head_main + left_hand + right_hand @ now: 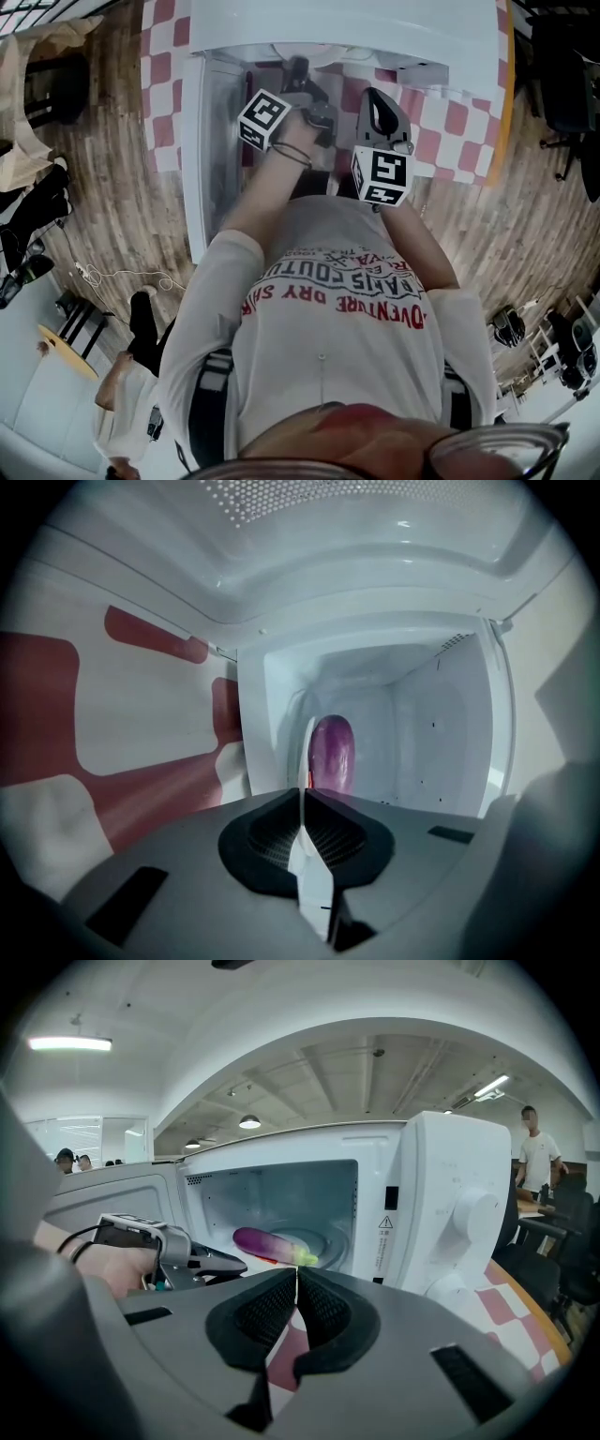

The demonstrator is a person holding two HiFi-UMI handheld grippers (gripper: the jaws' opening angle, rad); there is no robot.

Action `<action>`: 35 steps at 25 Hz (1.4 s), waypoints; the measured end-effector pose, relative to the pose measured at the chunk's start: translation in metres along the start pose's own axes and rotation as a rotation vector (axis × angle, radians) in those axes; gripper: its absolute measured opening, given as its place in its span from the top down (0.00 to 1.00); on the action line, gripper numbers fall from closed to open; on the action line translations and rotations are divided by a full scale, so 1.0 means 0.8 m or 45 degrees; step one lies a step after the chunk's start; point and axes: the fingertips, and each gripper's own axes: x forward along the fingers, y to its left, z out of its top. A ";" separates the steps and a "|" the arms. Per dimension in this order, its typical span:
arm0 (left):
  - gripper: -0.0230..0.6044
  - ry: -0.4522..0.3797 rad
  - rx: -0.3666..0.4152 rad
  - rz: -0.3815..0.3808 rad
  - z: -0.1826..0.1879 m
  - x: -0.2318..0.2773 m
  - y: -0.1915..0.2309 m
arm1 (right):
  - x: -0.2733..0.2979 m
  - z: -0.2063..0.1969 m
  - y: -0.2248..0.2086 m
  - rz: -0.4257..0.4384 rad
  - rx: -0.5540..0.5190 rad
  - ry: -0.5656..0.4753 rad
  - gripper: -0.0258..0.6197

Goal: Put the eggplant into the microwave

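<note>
Eggplant [272, 1244] lies inside open microwave [441, 1194], apparently resting on cavity floor. My left tongs [304, 780] are pressed together and empty, tips at cavity mouth just short of it; I judge placing done. My right tongs [296, 1290] are pressed together and empty, held outside over checked desk [525, 1309], probably to keep opening free.

The eggplant [267, 1242] is glossy purple, its stem end yellow-green at 4 o'clock. The microwave [441, 1194] is white inside and out. The desk [450, 122] wears red-and-white checks; the floor [122, 197] is brown wood grain. The left tool [303, 794] and right tool [296, 1279] are grey with black pads [328, 1312]; their cubes [382, 176] carry black-and-white square markers.
</note>
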 end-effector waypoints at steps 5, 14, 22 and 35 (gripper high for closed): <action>0.90 -0.010 0.000 0.029 -0.001 0.007 0.003 | -0.001 -0.002 0.000 -0.002 0.001 0.002 0.92; 0.85 0.011 0.021 0.005 -0.002 0.005 -0.008 | -0.004 -0.001 0.005 0.008 0.006 -0.003 0.92; 0.68 0.025 -0.026 0.025 -0.004 -0.011 0.004 | -0.009 0.006 0.011 0.036 -0.011 -0.018 0.92; 0.92 0.172 0.191 -0.017 -0.041 -0.075 -0.032 | -0.032 0.017 0.014 0.085 -0.052 -0.061 0.92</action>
